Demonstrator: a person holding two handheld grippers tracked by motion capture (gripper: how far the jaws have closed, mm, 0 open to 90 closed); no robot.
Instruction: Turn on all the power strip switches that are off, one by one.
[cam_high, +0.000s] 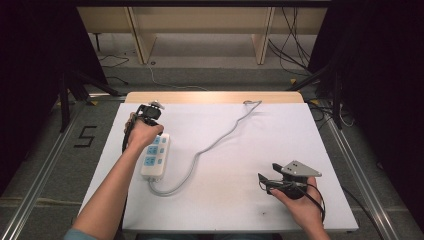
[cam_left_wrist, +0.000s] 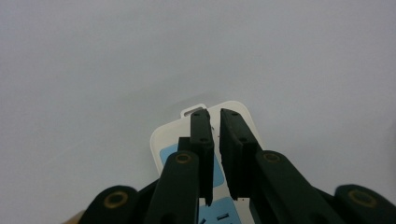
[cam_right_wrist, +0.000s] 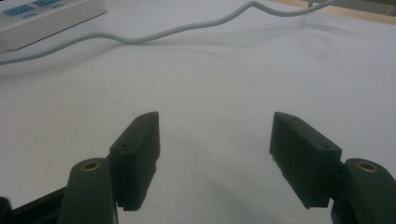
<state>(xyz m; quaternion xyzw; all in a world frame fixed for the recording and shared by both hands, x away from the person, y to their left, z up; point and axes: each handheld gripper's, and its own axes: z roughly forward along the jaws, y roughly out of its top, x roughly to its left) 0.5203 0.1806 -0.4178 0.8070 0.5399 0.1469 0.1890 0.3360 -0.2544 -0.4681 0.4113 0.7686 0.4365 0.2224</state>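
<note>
A white power strip with blue sockets lies at the left of the white table. Its grey cable loops right and runs off the far edge. My left gripper is held over the strip's far end, pointing down at it. In the left gripper view, the left gripper has its jaws almost together, with nothing between them, just above the power strip. My right gripper rests low at the front right, well away from the strip. In its own view the right gripper stands open over bare table, with the power strip and cable farther off.
A wooden strip borders the table's far edge. Beyond it are wooden furniture legs and loose cables on the floor. A "5" is marked on the floor at the left. Dark stands flank both sides.
</note>
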